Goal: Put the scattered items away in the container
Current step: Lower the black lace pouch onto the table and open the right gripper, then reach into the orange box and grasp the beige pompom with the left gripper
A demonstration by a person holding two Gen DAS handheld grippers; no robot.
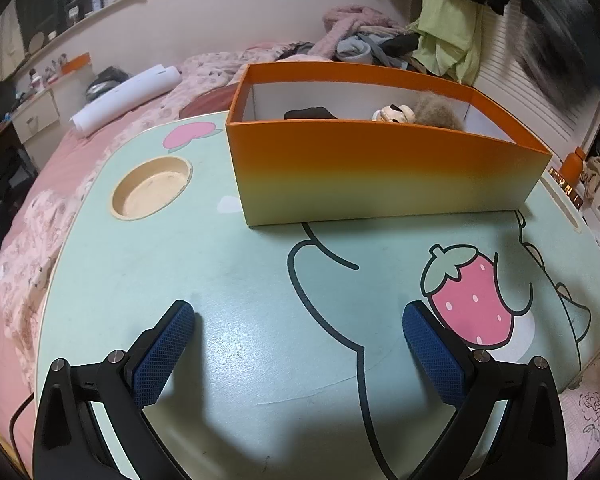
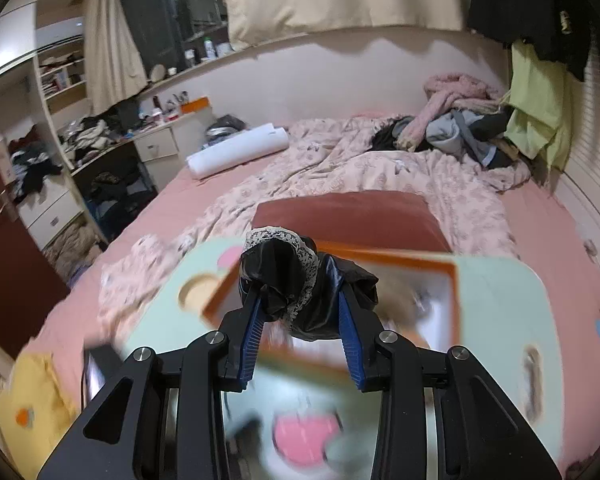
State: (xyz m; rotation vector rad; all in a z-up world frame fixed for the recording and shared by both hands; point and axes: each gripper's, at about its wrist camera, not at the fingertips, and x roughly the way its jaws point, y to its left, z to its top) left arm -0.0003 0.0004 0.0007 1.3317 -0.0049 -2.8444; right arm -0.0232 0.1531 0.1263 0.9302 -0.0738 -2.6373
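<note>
An orange box stands on the mint-green lap table. Inside it I see a black item, a small white toy and a brown furry item. My left gripper is open and empty, low over the table in front of the box. My right gripper is shut on a black lace-trimmed cloth and holds it high above the orange box, which is blurred below it.
A round cup recess is in the table left of the box. The table sits on a bed with pink bedding. A white paper roll and a clothes pile lie on the bed. A cluttered desk stands at the left.
</note>
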